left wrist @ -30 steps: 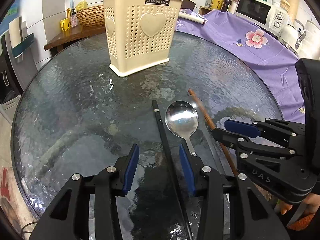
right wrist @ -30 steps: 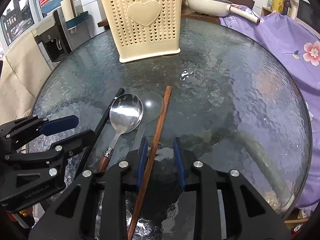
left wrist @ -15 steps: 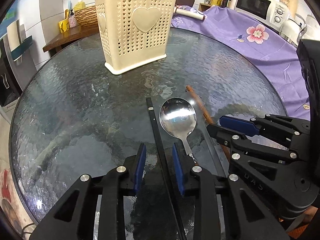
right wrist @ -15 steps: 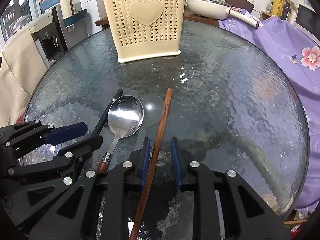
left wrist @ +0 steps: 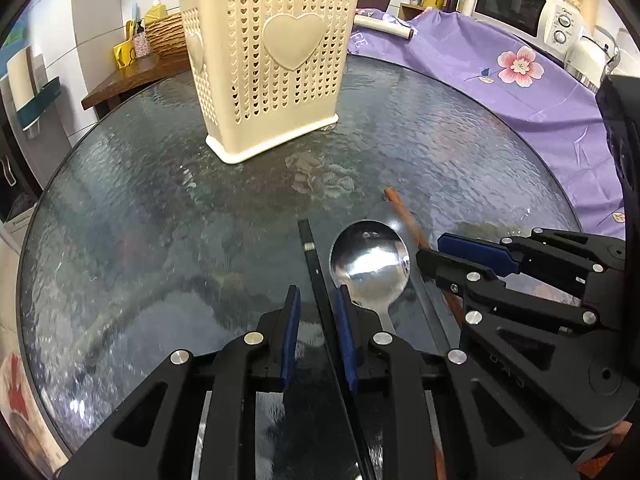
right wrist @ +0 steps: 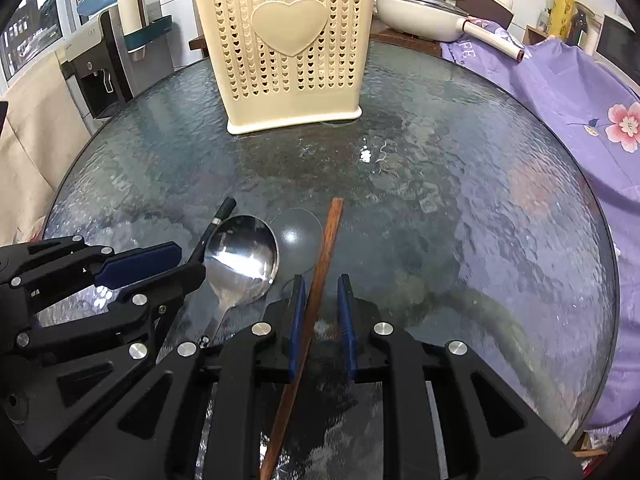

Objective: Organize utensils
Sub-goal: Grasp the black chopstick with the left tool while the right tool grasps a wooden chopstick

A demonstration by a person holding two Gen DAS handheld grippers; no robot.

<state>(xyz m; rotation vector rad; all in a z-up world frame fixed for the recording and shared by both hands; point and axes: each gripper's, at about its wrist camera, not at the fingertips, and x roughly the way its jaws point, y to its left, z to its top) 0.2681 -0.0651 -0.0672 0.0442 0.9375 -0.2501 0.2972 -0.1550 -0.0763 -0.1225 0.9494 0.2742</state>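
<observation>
A cream perforated utensil holder (left wrist: 268,60) (right wrist: 292,44) stands at the far side of the round glass table (left wrist: 120,200). A black chopstick (left wrist: 316,272), a steel spoon (left wrist: 370,264) (right wrist: 240,258) and a brown wooden chopstick (right wrist: 320,272) (left wrist: 404,216) lie side by side near me. My left gripper (left wrist: 318,300) has its jaws narrowed around the black chopstick, with small gaps still showing. My right gripper (right wrist: 322,288) straddles the brown chopstick, which touches the left pad, with a gap on the right.
A clear plastic spoon (right wrist: 298,232) lies between the steel spoon and the brown chopstick. A purple flowered cloth (left wrist: 500,80) covers the right side behind the table. A white pan (right wrist: 420,16) sits behind the holder. A wooden side table (left wrist: 128,76) stands at the back left.
Both grippers moved forward along their chopsticks towards the holder. The left jaws closed in from wide open to narrow around the black chopstick. The right jaws narrowed slightly.
</observation>
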